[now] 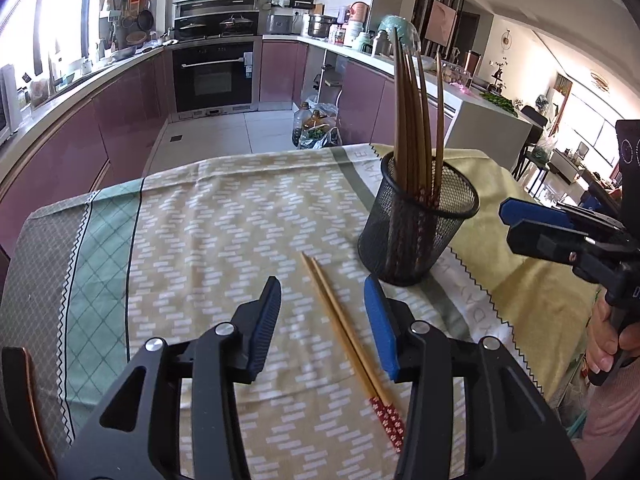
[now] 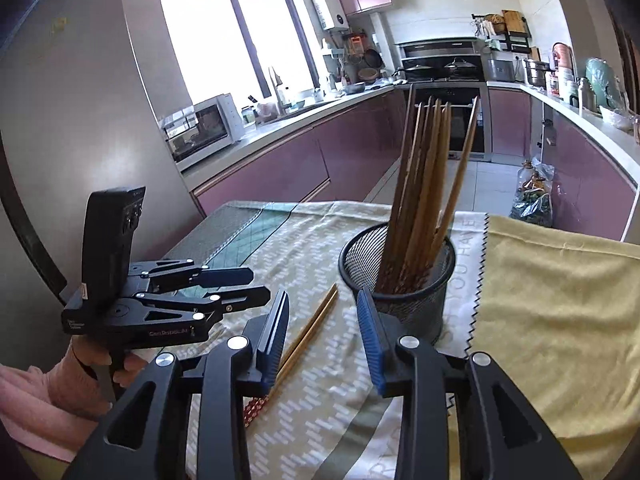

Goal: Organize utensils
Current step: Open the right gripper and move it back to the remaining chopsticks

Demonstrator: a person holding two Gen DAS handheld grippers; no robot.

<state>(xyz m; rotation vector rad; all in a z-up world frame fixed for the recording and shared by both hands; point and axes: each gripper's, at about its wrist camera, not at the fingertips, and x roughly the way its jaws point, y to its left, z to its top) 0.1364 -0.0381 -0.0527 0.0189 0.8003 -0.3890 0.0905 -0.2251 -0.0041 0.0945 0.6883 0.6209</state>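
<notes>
A pair of wooden chopsticks [image 1: 344, 324] with red patterned ends lies on the patterned tablecloth [image 1: 208, 232], between the fingers of my open left gripper [image 1: 324, 292], which hovers just above them. A black mesh cup [image 1: 416, 228] stands just right of them and holds several brown chopsticks [image 1: 412, 120] upright. My right gripper [image 2: 324, 304] is open and empty in front of the cup [image 2: 400, 280], with the loose chopsticks [image 2: 308, 332] at its left finger. It also shows in the left wrist view [image 1: 516, 220] at the right edge.
A yellow cloth [image 2: 560, 320] covers the table's right part. The table's far edge drops to a tiled kitchen floor [image 1: 224, 128] with purple cabinets, an oven and bottles [image 1: 308, 124]. The left gripper [image 2: 256, 284] shows at the left of the right wrist view.
</notes>
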